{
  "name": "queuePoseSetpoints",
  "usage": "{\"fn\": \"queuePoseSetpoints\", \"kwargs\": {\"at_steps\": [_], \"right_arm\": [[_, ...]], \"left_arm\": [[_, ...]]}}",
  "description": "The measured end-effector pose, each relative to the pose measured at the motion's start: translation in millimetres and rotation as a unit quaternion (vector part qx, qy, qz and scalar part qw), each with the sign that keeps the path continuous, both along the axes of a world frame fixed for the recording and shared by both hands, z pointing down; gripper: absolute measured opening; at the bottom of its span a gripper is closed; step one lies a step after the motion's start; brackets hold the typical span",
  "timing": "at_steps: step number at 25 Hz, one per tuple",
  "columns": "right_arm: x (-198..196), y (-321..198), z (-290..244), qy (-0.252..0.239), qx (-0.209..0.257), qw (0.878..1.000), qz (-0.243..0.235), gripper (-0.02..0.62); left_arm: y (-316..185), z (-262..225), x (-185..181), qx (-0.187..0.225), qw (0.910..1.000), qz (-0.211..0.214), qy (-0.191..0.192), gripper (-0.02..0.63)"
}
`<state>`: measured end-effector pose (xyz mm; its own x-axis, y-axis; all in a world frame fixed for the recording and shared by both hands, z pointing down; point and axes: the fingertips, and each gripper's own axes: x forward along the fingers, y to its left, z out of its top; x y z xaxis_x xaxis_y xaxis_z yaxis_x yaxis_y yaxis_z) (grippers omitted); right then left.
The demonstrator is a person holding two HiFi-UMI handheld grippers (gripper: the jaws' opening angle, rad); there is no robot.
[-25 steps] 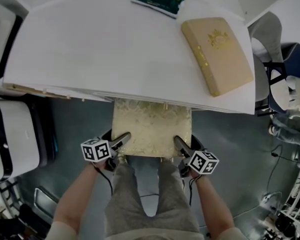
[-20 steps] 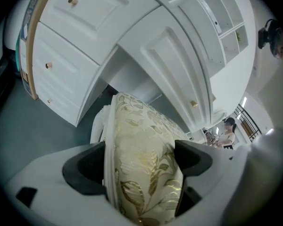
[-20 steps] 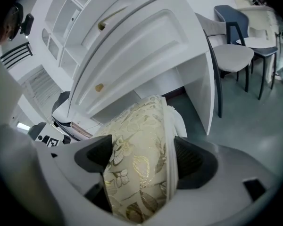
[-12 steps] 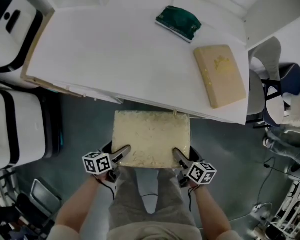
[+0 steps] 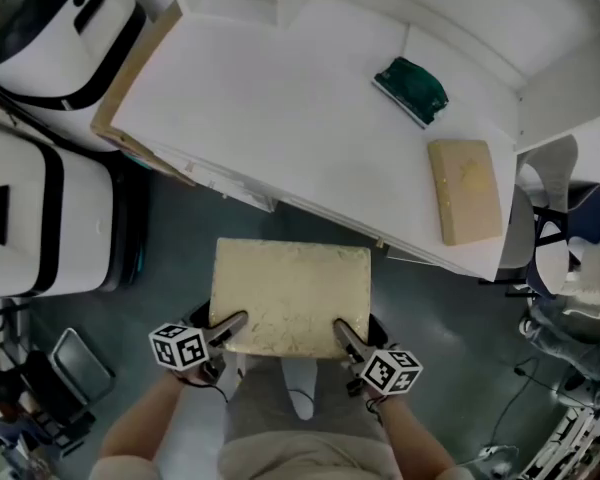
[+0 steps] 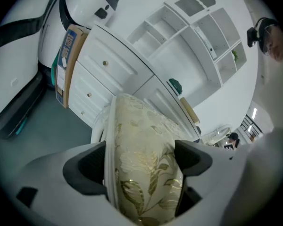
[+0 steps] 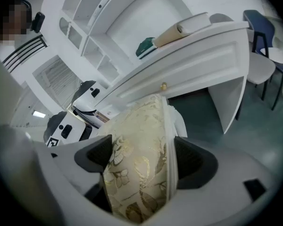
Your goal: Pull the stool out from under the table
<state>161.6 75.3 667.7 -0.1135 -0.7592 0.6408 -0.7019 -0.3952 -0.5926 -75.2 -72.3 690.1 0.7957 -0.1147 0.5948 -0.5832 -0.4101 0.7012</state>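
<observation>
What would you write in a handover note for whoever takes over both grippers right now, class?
Left gripper: shut on the stool, at its near left edge.
Right gripper: shut on its near right edge.
Position: the stool sits in front of the table, whole seat showing, far corner close to the table's front edge.
Done: it looks clear of the table.
Left: perhaps a little more pull, then open both grippers.

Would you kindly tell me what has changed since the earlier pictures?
The stool slid out from under the table toward the person; its whole seat now shows. The left hand-held gripper and right hand-held gripper stay clamped on its near corners. The tan book and green item on the table have not moved.
</observation>
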Motion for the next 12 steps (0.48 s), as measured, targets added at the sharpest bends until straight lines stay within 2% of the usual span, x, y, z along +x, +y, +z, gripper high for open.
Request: {"fn": "queuePoseSetpoints", "kwargs": {"at_steps": [6,12], "right_arm": [[-32.7,-29.4,-50.5,0.009,0.008,0.997,-0.071,0.428],[-69.6,-67.1,-114.8,0.028,0.033,0.988,-0.148,0.428]], "left_arm": [[6.2,-48.4,-51.4,0.006,0.9975,-0.071,0.003,0.465],[10.1,-105.8,-103.6,0.024,0.9883,-0.150,0.016,0.465]]}}
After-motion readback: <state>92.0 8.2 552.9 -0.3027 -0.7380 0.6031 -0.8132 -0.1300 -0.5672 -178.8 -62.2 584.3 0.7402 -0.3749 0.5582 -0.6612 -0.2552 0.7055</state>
